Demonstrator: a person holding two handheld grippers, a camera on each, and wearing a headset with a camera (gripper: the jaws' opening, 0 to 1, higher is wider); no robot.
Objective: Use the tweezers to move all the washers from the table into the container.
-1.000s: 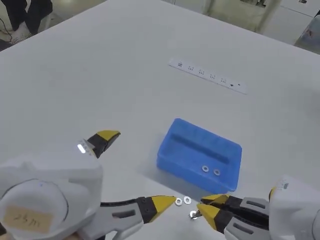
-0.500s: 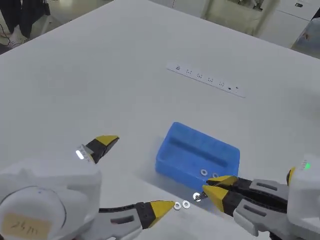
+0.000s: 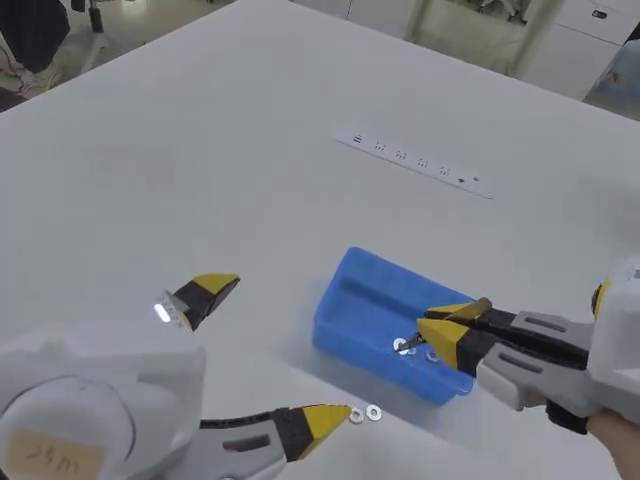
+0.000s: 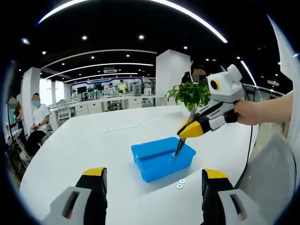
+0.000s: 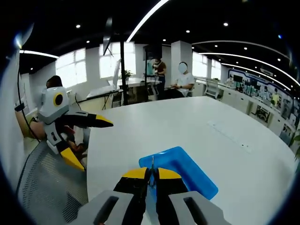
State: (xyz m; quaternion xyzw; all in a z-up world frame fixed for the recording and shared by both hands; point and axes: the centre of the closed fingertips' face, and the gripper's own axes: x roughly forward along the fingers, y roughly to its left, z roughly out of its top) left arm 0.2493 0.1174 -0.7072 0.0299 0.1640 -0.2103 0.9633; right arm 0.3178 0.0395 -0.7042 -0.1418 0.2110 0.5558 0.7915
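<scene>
The blue container (image 3: 372, 300) sits on the white table (image 3: 200, 150). My right gripper (image 3: 446, 329) is shut on thin tweezers (image 3: 413, 343), and their tip, with a small washer (image 3: 403, 347) at it, is over the container's inside. Another washer (image 3: 432, 355) lies in the container. Two washers (image 3: 365, 412) rest on the table just in front of it. My left gripper (image 3: 270, 355) stands open at the lower left, nothing between its jaws. The left gripper view shows the container (image 4: 150, 161), the table washers (image 4: 179, 183) and the right gripper (image 4: 199, 125) above. The right gripper view looks down on the container (image 5: 187, 176).
A white power strip (image 3: 415, 160) lies beyond the container. A potted plant (image 4: 190, 93) stands at the table's far edge, and people sit at other tables behind. A mesh chair (image 5: 47, 187) stands by the table's near edge.
My right gripper has lifted from the washers on the table and moved over the blue container with the tweezers. Three washers lay on the table before; two lie there now.
</scene>
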